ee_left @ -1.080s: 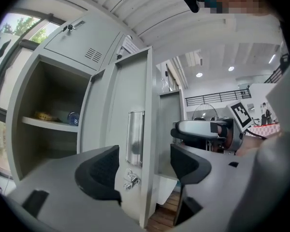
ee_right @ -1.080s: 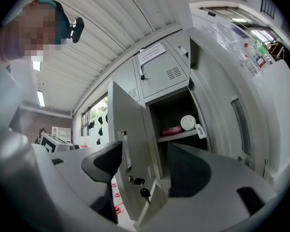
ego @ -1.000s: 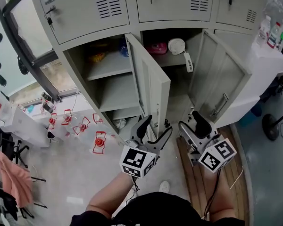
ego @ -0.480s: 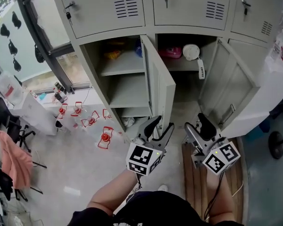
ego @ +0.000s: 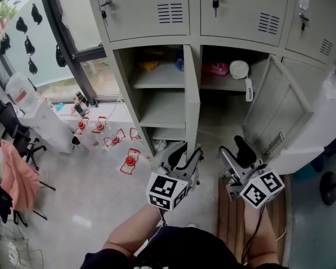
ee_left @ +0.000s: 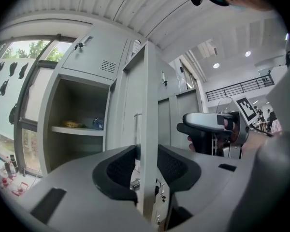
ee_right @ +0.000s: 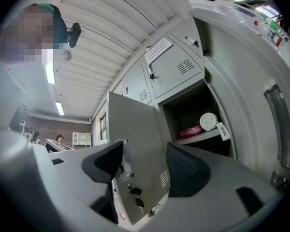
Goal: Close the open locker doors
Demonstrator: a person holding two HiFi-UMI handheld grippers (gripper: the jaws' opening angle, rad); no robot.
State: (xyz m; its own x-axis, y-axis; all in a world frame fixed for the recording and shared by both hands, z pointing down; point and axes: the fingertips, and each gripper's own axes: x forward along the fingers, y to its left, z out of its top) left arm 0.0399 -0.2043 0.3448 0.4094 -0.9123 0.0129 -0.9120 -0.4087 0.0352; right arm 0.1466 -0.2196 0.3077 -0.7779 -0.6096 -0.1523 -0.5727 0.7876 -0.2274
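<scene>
Two grey locker doors stand open in the lower row. The left door [ego: 191, 105] juts straight out, edge-on in the left gripper view [ee_left: 147, 105]. My left gripper [ego: 187, 153] has just been closing its jaws, and their pads now press on both sides of that door's free edge [ee_left: 146, 166]. The right door [ego: 277, 111] hangs swung out to the right, wide open. My right gripper [ego: 232, 147] stays open in front of the middle compartment, nothing between its jaws [ee_right: 145, 163]. It looks at the left door's outer face [ee_right: 135, 129], where keys hang.
Upper lockers are closed, one with a key [ego: 215, 3]. A pink thing [ego: 215, 69] and a white round thing [ego: 239, 69] lie on the middle shelf. Red items [ego: 129, 161] litter the floor at left. A wooden board [ego: 235, 223] lies underfoot.
The left gripper's jaws have narrowed from wide apart onto the left door's edge as it moved up to it. The view has shifted toward the lockers. The right gripper looks unchanged.
</scene>
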